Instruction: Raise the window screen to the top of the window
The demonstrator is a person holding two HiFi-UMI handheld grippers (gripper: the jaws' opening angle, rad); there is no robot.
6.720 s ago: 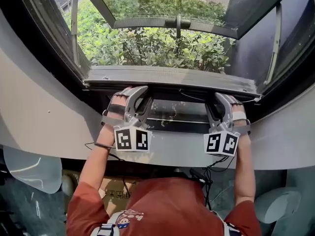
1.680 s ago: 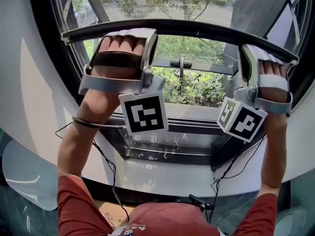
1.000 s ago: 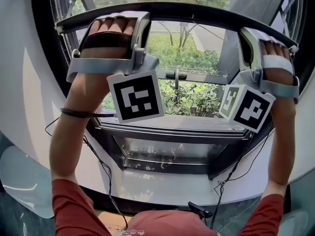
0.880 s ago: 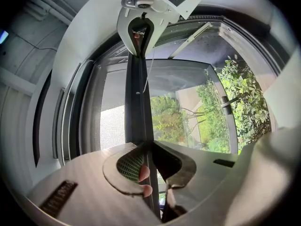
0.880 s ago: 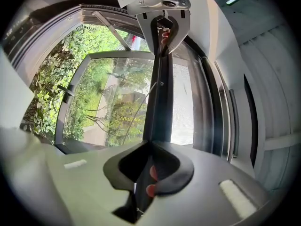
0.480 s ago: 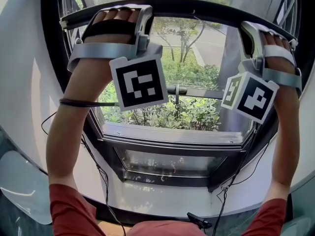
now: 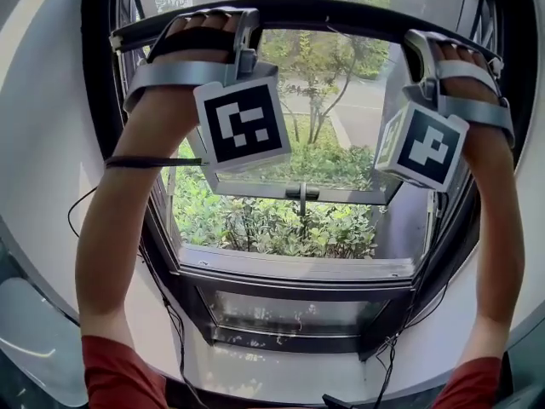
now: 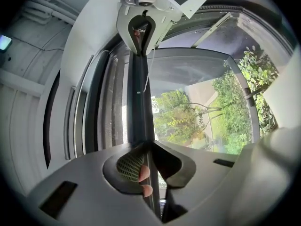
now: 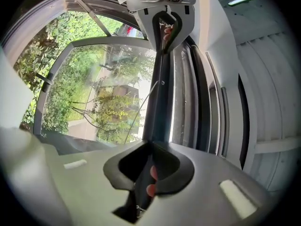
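Risk, tilt: the screen bar is held at two spots well apart; if one hand rises faster than the other, I judge it could skew and bind in its side tracks.
Risk, slip: the bar is thin and smooth, and each grip takes only a narrow edge of it; a jerk near the top could pull it out of a grip and let the screen drop back down.
Risk, overrun: little frame seems left above the bar, so a hard push could knock it against the top.
Bar, look: dark, slim, straight, roughly level, spanning the opening from side to side.
Bar, place: high in the window, near its top edge, far above the sill.
Mesh: too fine to make out here.
Left gripper: jaws closed on the bar, near its left end.
Right gripper: jaws closed on the bar, near its right end.
Outside: a glass pane swung outward, bushes below it.
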